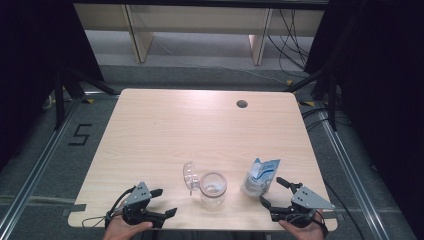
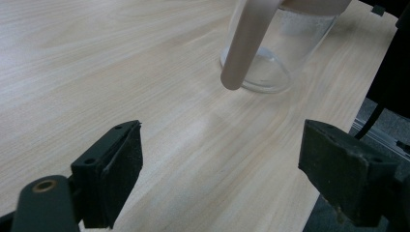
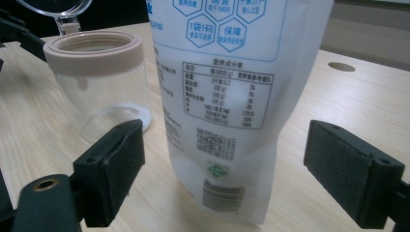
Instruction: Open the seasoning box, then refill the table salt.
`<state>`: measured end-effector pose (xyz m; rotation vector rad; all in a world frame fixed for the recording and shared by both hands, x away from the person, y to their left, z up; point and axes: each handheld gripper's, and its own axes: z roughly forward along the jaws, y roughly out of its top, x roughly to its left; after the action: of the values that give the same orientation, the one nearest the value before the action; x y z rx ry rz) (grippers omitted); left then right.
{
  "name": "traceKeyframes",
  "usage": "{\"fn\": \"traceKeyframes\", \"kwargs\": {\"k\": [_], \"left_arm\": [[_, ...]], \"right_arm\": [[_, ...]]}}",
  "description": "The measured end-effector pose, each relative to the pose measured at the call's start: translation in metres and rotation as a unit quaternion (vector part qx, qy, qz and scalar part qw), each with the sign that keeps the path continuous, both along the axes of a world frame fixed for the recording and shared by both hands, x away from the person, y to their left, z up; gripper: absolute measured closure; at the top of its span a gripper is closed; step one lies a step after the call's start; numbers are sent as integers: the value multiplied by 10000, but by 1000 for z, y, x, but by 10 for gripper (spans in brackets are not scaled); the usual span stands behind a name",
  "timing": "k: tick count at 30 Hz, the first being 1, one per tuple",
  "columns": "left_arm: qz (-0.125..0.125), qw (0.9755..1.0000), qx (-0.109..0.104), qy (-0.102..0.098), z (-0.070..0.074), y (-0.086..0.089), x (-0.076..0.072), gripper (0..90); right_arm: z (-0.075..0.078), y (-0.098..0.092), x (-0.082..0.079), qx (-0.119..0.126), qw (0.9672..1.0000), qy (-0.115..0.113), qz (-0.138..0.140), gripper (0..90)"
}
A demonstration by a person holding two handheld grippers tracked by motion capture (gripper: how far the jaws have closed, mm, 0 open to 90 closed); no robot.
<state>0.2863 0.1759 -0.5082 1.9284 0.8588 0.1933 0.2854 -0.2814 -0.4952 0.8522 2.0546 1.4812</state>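
The white pouch (image 3: 227,111) stands upright at the frame's centre, between the right gripper (image 3: 237,166)'s wide-open jaws, untouched. Close squarely on its lower body, avoiding the open jar (image 3: 96,87) at upper left. The left gripper (image 2: 217,169) gapes empty.

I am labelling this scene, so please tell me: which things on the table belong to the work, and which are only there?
Belonging to the work:
- white pouch, upright between the open right gripper jaws, not yet pressed
- glass jar with its clear lid flipped open
- left gripper, open, facing the jar

Only there:
- round hole in the table
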Motion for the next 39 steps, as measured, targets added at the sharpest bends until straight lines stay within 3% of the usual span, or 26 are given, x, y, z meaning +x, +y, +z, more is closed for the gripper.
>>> {"fn": "traceKeyframes", "kwargs": {"k": [1,2,4,5,6,15,16,18,19,20,22,23,24,25,28,30,31,32,33,34,36,38,39], "left_arm": [[-68,9999,48,-80,0,0,1,153],[-61,9999,47,-85,0,1,1,153],[-58,9999,43,-84,0,1,1,153],[25,10000,-44,-2,0,0,0,153],[-42,10000,23,-80,0,1,1,153],[-40,10000,13,-81,0,1,1,153],[-40,10000,13,-78,0,1,1,153],[-42,10000,16,-81,0,1,1,153],[-46,10000,16,-78,0,1,1,153],[-41,10000,13,-75,0,1,1,153],[-38,10000,-12,-73,0,0,1,153],[-45,9999,-38,-100,-1,0,1,153],[-40,9999,-38,-87,-1,0,1,153],[-42,10000,-26,-86,-1,0,1,153],[-51,10000,-2,-65,0,0,1,153],[-41,10000,6,-60,0,1,1,153],[-35,10000,22,-69,0,1,1,153],[-39,10000,18,-68,0,1,1,153],[-41,10000,20,-69,0,1,1,153],[-41,10000,23,-62,0,1,1,153],[-41,10000,10,-61,0,1,1,153],[-41,10000,-10,-54,0,1,1,153],[-45,10000,13,-59,0,1,1,153]], "right_arm": [[0,0,1,-69,9999,37,97,155],[0,1,1,-97,9999,-8,-30,155],[0,3,0,-75,10000,34,-51,157],[0,2,3,-153,9998,-74,47,156],[-1,3,5,-104,9999,-39,52,156],[-3,3,11,-132,9998,-113,11,155],[-3,5,11,-52,10000,-14,38,156],[-3,4,12,-142,9998,-115,13,157],[-3,5,12,-55,10000,18,36,157],[-3,4,14,-134,9999,-91,-6,156],[-4,5,15,-103,9999,-21,49,157],[-4,5,17,-158,9997,-169,68,156],[-5,5,16,-71,10000,-29,-22,156],[-6,5,19,-56,9999,-159,27,155],[-7,6,20,-51,9999,17,131,155],[-8,6,23,-71,9997,-106,206,156],[-8,7,23,-62,9998,-1,202,156],[-9,7,26,-41,9996,-121,238,156],[-9,8,25,-38,9997,10,223,157],[-11,9,28,-67,9997,-122,220,155],[-11,10,28,-109,9995,-50,282,156],[-12,10,31,-18,9995,-96,288,155],[-12,12,32,82,9991,-41,426,156]]}}
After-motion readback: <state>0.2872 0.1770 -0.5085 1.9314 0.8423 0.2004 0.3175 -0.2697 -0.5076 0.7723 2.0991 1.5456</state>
